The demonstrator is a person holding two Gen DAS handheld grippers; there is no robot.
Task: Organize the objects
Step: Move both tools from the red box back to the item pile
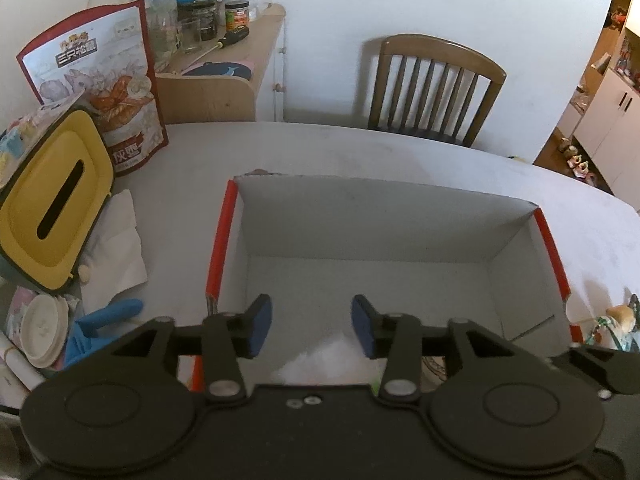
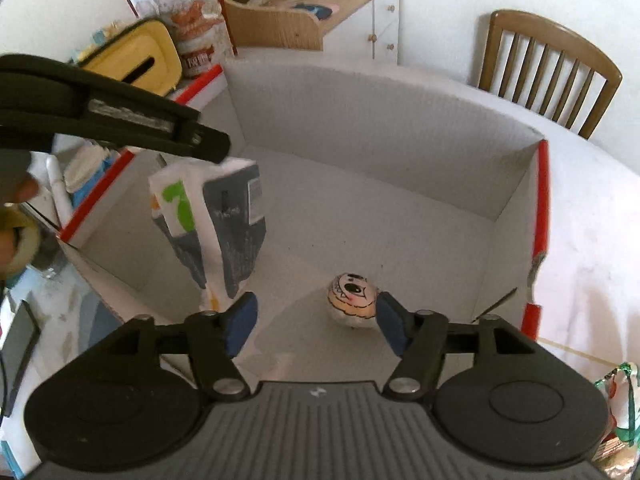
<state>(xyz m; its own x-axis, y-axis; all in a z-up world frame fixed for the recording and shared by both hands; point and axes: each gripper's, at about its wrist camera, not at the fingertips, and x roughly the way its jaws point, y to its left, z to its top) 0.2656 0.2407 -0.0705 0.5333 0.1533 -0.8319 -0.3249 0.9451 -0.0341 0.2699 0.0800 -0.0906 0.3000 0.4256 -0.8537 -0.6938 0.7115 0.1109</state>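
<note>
An open cardboard box with red edges (image 1: pixel 548 240) (image 2: pixel 542 200) sits on the white table. In the right wrist view a small round toy with a cartoon face (image 2: pixel 352 294) lies on the box floor, and a grey-and-white carton with a green "7" (image 2: pixel 216 220) hangs upright inside the box. My left gripper shows there as a black arm (image 2: pixel 120 116) just above the carton's top; whether it grips the carton is hidden. In its own view my left gripper (image 1: pixel 312 326) stands open over the box. My right gripper (image 2: pixel 316 322) is open, its right pad next to the toy.
A yellow tissue box (image 1: pixel 52 200), a snack bag (image 1: pixel 104 84), a blue plastic toy (image 1: pixel 104 320) and white lids (image 1: pixel 42 330) crowd the table's left side. A wooden chair (image 1: pixel 436 88) stands behind the table. A figurine (image 1: pixel 622 320) sits right of the box.
</note>
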